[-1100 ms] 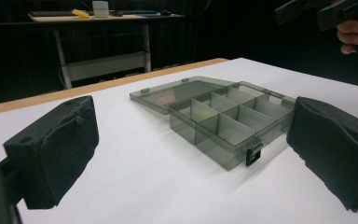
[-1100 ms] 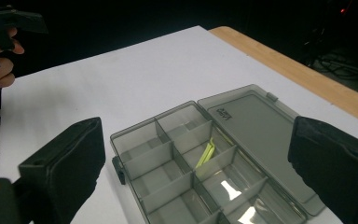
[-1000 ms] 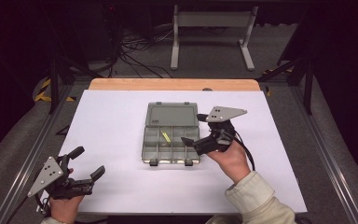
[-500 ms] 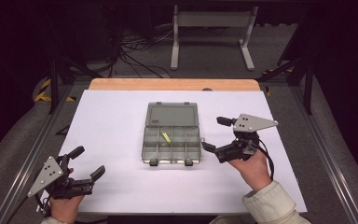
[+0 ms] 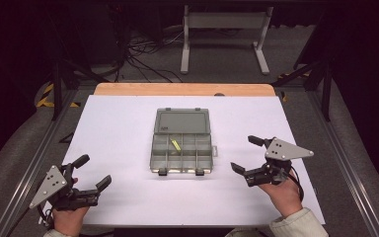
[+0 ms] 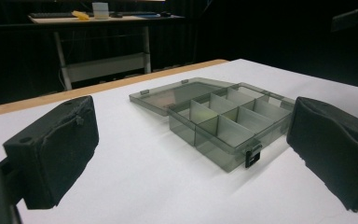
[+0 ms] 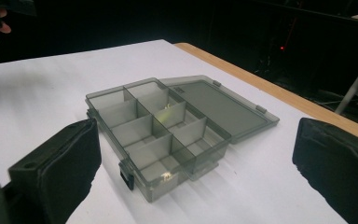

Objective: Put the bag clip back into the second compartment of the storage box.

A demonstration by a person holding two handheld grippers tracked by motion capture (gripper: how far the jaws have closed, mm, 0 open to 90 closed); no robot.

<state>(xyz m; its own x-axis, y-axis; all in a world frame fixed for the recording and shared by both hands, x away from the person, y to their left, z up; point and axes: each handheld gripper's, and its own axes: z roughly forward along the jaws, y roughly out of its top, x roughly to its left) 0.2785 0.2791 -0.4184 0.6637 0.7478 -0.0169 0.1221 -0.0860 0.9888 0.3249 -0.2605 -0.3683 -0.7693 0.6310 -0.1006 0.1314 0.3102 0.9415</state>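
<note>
- So the smoky grey compartment box [image 5: 181,152] sits around the middle of the white desk [image 5: 118,128], lid [image 5: 182,121] flipped fully open and lying flat on the far side.
- There's a little yellow piece [image 5: 175,144] in one of the middle compartments of the back row, lying at a slant. The other compartments look bare from the high view.
- Two black latches [image 5: 162,172] on the near edge of the box, both hanging loose.
- Right tool [image 5: 250,155] is off to the right of the box, near it but not touching, jaws spread wide with nothing between them. Its own camera looks at the box's latch corner.
- Left tool [image 5: 93,171] is down at the near-left corner of the desk, well apart from the box, jaws also wide apart and holding nothing.
- Wooden strip [image 5: 182,89] runs along the far edge of the desk.
</note>
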